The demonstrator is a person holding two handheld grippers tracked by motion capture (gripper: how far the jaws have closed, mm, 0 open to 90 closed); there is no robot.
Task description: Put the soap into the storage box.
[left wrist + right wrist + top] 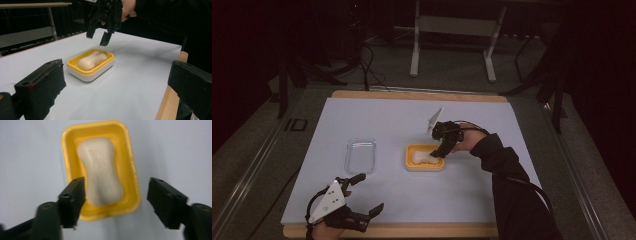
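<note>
High view, soap: a pale bar of soap (422, 158) lies in a yellow soap dish (411, 165) just right of the frame's centre, on the white table cover (412, 120).
High view, right gripper: the right gripper (440, 150) hangs over the dish's right end, jaws pointing down and spread, holding nothing.
High view, left gripper: the left gripper (368, 195) sits at the lower left, jaws wide apart and empty, well apart from the dish.
High view, lid: a clear plastic lid (360, 155) lies left of the dish, near it but not touching.

Left gripper view, soap: cream-coloured, waisted in the middle, smooth and rounded at both ends; it rests lengthwise in the dish (90, 67), which is yellow above and white below, mid-frame.
Left gripper view, right gripper: above the dish at the top centre, jaws parted, clear of the soap.

Right gripper view, soap: the bar (101, 171) shows faint embossed lettering on its top face and fills most of the yellow tray (127, 167) in the upper centre.
Right gripper view, jaws: wide open, one either side of the dish's near end, gripping nothing.
</note>
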